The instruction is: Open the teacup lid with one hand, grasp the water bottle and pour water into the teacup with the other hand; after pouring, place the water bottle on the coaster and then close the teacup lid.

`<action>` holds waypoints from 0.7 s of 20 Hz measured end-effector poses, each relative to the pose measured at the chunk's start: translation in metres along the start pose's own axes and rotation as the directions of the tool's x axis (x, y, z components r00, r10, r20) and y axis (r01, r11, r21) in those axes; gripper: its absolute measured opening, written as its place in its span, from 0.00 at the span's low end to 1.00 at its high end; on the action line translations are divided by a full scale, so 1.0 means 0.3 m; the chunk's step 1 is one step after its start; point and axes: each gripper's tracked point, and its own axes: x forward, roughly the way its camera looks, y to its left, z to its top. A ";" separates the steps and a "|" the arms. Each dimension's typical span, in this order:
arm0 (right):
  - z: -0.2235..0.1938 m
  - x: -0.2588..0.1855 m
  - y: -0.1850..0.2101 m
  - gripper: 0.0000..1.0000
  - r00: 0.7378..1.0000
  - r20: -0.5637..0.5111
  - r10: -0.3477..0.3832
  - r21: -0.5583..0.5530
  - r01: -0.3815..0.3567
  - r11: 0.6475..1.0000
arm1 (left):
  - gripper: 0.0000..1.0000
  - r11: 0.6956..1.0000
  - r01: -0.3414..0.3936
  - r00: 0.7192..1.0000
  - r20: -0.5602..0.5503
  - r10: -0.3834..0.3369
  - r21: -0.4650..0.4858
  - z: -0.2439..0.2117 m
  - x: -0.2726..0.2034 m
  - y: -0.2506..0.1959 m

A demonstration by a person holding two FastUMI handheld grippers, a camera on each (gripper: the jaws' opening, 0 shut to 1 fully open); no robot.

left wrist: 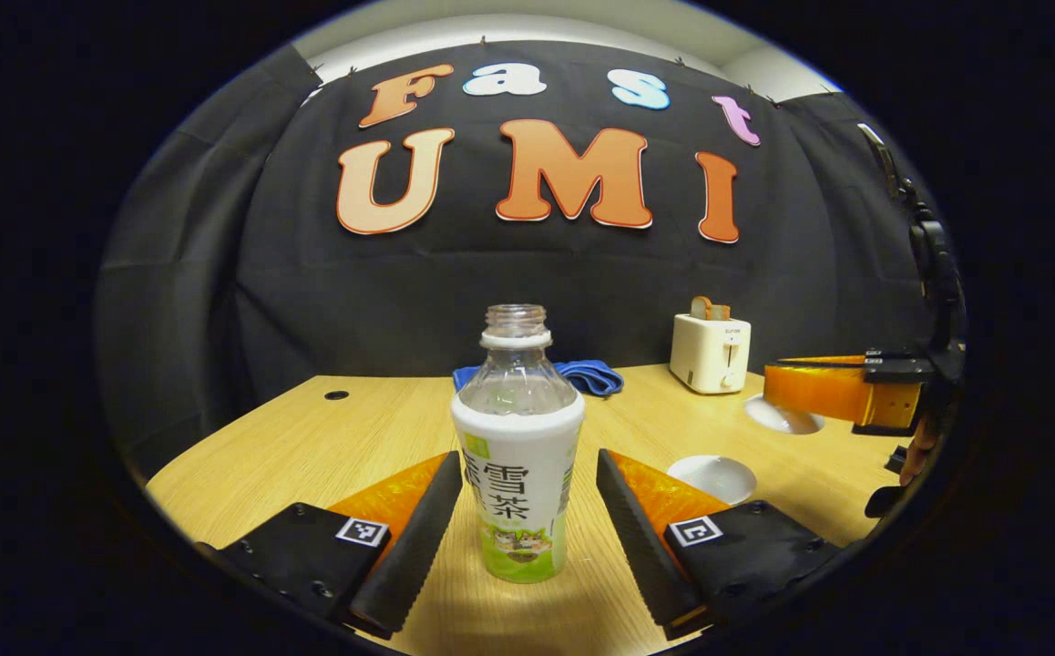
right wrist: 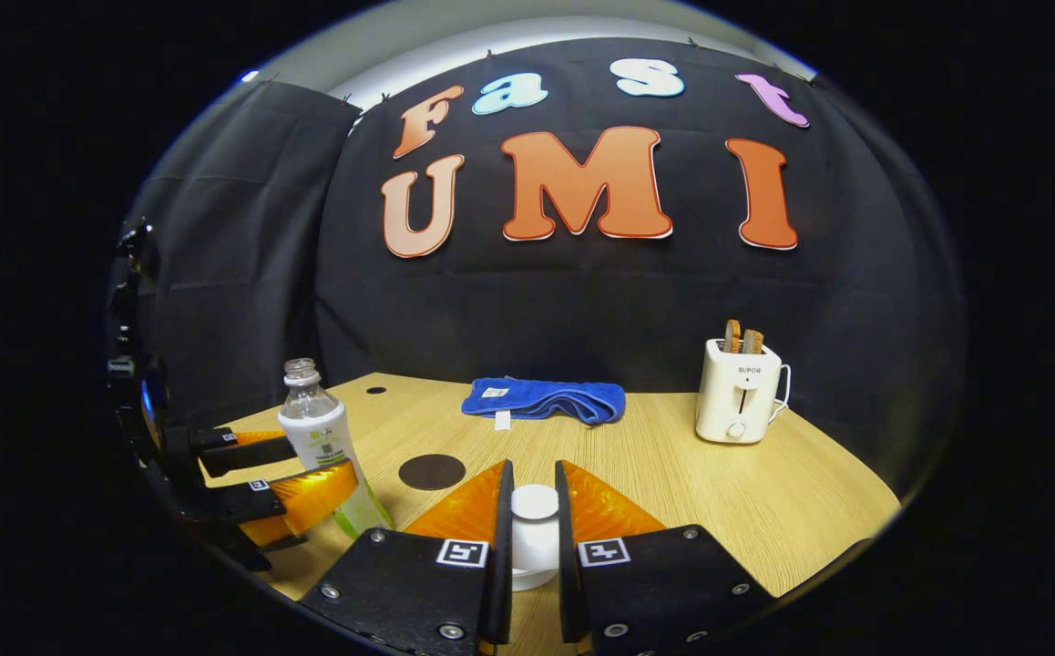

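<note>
On the light wooden table point(right wrist: 764, 510), the clear capless plastic bottle point(right wrist: 320, 437) stands left of the dark round coaster point(right wrist: 432, 471); the folded blue towel point(right wrist: 546, 399) lies behind, the cream toaster point(right wrist: 739, 390) to its right.

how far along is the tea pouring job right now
Early stage. The right gripper looks closed on the teacup lid, whether lifted I can't tell. The left gripper is open around the uncapped water bottle, which stands upright on the table. Grasping, pouring, setting the bottle on the coaster and re-lidding remain.

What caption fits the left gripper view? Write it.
Open left gripper straddles the uncapped bottle on the table.
</note>
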 end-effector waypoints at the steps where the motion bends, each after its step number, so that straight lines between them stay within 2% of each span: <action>1: 0.001 -0.006 -0.003 0.22 1.000 0.003 -0.002 0.002 0.002 1.000 | 0.96 1.000 0.000 1.000 -0.009 0.000 0.001 -0.014 0.005 0.000; 3: 0.012 -0.017 -0.014 0.22 1.000 0.012 -0.005 0.009 0.005 1.000 | 0.94 1.000 0.003 0.999 -0.037 -0.003 -0.002 -0.047 0.017 -0.001; 4: 0.018 -0.022 -0.019 0.22 1.000 0.018 -0.006 0.014 0.006 1.000 | 0.84 1.000 0.003 0.999 -0.048 -0.003 -0.008 -0.061 0.027 0.004; 7: 0.039 -0.034 -0.027 0.22 1.000 0.031 -0.007 0.027 0.006 1.000 | 0.80 1.000 -0.004 0.998 -0.063 0.002 -0.023 -0.090 0.044 0.028; 8: 0.041 -0.037 -0.029 0.22 0.999 0.032 -0.009 0.025 0.008 1.000 | 0.72 1.000 0.000 0.999 -0.052 -0.002 -0.030 -0.089 0.060 0.023; 9: 0.044 -0.040 -0.031 0.22 0.999 0.034 -0.010 0.024 0.009 1.000 | 0.73 1.000 0.003 0.999 -0.048 -0.004 -0.030 -0.086 0.057 0.027; 12: 0.040 -0.044 -0.025 0.22 0.999 0.034 -0.003 0.023 0.002 1.000 | 0.67 0.999 0.011 0.999 -0.034 -0.012 -0.033 -0.082 0.054 0.025; 14: 0.039 -0.047 -0.023 0.22 0.999 0.033 -0.004 0.015 0.003 1.000 | 0.69 1.000 0.010 0.999 -0.035 -0.011 -0.018 -0.083 0.056 0.034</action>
